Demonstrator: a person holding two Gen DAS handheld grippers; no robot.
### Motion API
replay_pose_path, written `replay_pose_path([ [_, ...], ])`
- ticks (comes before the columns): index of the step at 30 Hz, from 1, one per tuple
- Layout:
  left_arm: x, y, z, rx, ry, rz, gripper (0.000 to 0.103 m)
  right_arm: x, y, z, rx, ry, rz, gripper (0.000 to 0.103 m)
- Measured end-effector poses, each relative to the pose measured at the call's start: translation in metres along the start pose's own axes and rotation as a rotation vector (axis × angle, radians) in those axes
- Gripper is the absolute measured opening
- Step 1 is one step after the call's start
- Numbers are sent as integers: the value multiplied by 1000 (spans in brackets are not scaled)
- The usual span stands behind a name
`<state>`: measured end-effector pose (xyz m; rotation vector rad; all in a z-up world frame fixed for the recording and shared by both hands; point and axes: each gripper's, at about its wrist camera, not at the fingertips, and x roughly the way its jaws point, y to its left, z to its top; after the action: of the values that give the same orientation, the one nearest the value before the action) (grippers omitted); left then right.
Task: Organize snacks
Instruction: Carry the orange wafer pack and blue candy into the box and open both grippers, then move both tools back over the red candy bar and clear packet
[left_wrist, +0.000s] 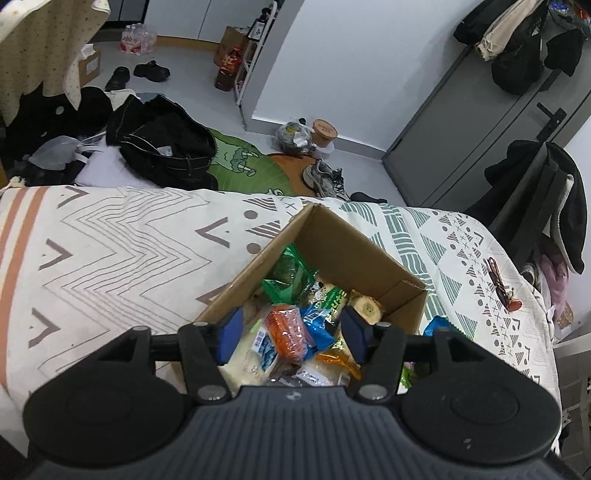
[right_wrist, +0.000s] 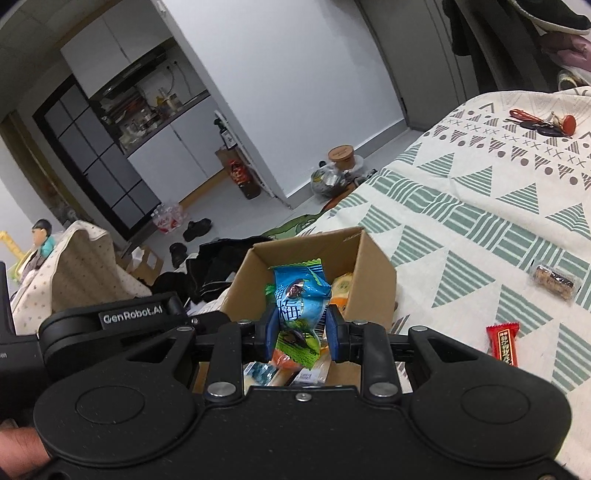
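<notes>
Right claw (right_wrist: 300, 334) clenched on blue packet (right_wrist: 301, 295), upright at frame centre, directly over box (right_wrist: 373, 273); left claw (left_wrist: 291, 334) released.

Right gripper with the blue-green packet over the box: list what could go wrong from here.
1. The right gripper pinches the blue-green snack packet only across its middle; the slick wrapper could slip out early.
2. The cardboard box already looks heaped, so the packet may slide off the pile.
3. The left gripper hangs open over the same box and the two could bump.
</notes>
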<state>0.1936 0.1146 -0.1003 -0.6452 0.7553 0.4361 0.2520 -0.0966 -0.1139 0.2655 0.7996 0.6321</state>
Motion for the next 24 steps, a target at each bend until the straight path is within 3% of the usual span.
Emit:
replay_pose_path([
  [5,-12,3,-3,-15,-21,39,67,-3,2,-3,-3,31,19,34],
  [11,-28,-2,-7,-6,-53,80,77,-23,-15,5,42,-13,23,39],
  [24,-34,-28,-24,50,-57,51,83,-43,-52,9,102,-5,-65,46],
])
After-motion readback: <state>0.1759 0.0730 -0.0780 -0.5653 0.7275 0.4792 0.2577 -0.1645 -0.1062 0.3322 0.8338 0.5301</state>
